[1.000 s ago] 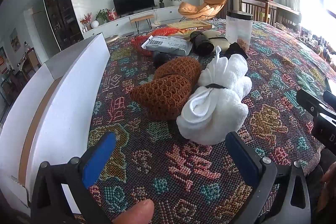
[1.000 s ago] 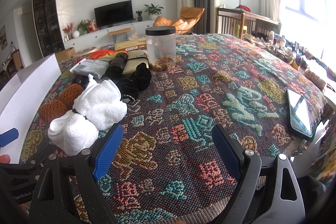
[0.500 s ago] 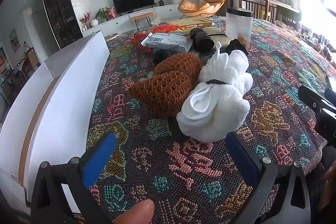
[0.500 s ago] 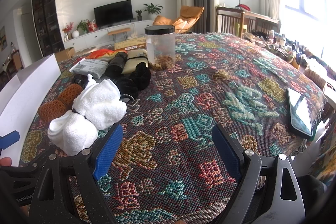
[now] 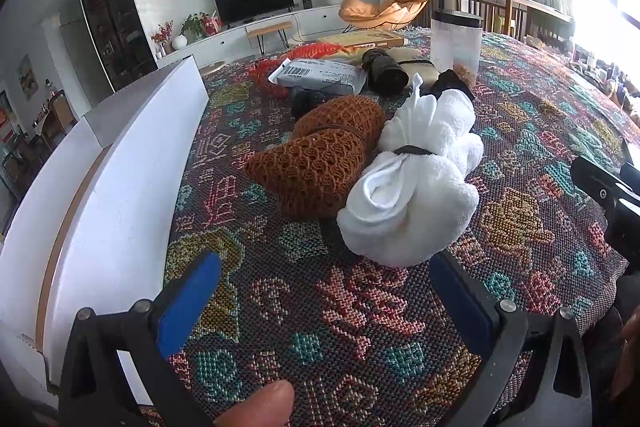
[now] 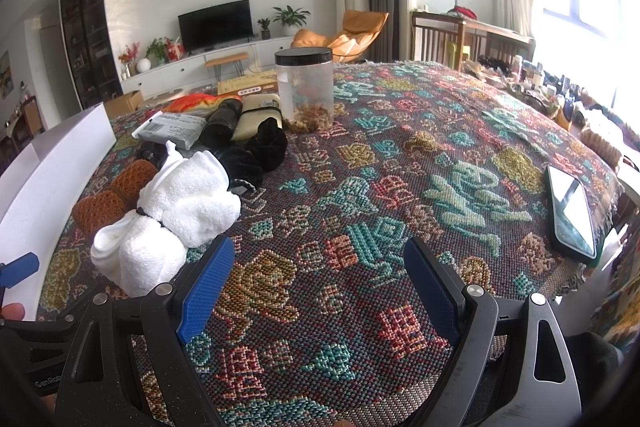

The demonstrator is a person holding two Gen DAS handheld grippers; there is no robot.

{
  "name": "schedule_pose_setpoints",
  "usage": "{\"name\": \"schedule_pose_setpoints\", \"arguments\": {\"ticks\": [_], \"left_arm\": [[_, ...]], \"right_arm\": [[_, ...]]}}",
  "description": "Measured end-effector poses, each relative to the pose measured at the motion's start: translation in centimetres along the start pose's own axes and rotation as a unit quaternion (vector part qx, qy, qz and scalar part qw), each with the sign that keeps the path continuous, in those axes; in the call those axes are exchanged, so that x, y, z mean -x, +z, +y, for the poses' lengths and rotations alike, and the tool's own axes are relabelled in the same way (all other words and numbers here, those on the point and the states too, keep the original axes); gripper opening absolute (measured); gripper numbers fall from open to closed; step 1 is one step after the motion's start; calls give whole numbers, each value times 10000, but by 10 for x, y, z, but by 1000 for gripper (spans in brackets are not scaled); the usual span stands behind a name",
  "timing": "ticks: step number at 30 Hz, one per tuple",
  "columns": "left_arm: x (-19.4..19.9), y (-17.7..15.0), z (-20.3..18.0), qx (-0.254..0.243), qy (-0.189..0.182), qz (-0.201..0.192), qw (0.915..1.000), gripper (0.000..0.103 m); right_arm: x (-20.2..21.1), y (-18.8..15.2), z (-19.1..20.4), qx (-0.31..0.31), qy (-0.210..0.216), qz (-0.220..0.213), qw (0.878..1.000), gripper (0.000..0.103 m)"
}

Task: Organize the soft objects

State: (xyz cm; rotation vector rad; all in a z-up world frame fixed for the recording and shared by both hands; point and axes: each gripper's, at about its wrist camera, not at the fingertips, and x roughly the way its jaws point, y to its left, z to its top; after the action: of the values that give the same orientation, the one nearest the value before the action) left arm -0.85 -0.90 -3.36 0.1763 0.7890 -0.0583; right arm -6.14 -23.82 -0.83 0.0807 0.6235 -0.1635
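Note:
A white towel bundle [image 5: 416, 187] tied with a black band lies on the patterned tablecloth [image 5: 320, 307], touching a brown knitted bundle [image 5: 320, 163] on its left. Behind them lie black soft items [image 6: 256, 151], a dark roll [image 5: 384, 71] and a beige roll [image 6: 256, 111]. My left gripper [image 5: 324, 291] is open and empty, just short of the white bundle [image 6: 168, 219]. Over bare cloth my right gripper [image 6: 320, 283] stands open, with the white bundle to its left.
A white box wall [image 5: 120, 195] runs along the table's left side. A clear jar [image 6: 306, 87] with a black lid, a grey parcel [image 5: 320, 75] and an orange net bag [image 5: 312, 53] sit at the back. A phone [image 6: 570, 213] lies near the right edge.
The left gripper has edged slightly forward toward the white bundle. The right gripper has barely moved. Both stay open.

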Motion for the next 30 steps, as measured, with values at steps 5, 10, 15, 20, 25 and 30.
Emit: {"name": "schedule_pose_setpoints", "arguments": {"ticks": [5,10,15,20,25,30], "left_arm": [[-1,-1,0,-6,6,23,10000,103],[-4,-2,1,-13,12,51,10000,103],[-7,-3,0,-33,13,98,9999,103],[-14,-5,-1,-45,0,211,9998,103],[-19,-8,-1,-33,-13,323,9995,103],[-26,-10,0,-31,-17,455,9990,103]], "right_arm": [[0,0,0,-2,2,3,10000,89],[-1,0,-1,-5,5,9,10000,89],[-2,-1,-1,-9,8,18,10000,89],[-2,-1,-1,-13,11,23,10000,89],[-3,-1,-2,-17,15,28,10000,89],[-2,0,-2,-23,18,34,10000,89]]}}
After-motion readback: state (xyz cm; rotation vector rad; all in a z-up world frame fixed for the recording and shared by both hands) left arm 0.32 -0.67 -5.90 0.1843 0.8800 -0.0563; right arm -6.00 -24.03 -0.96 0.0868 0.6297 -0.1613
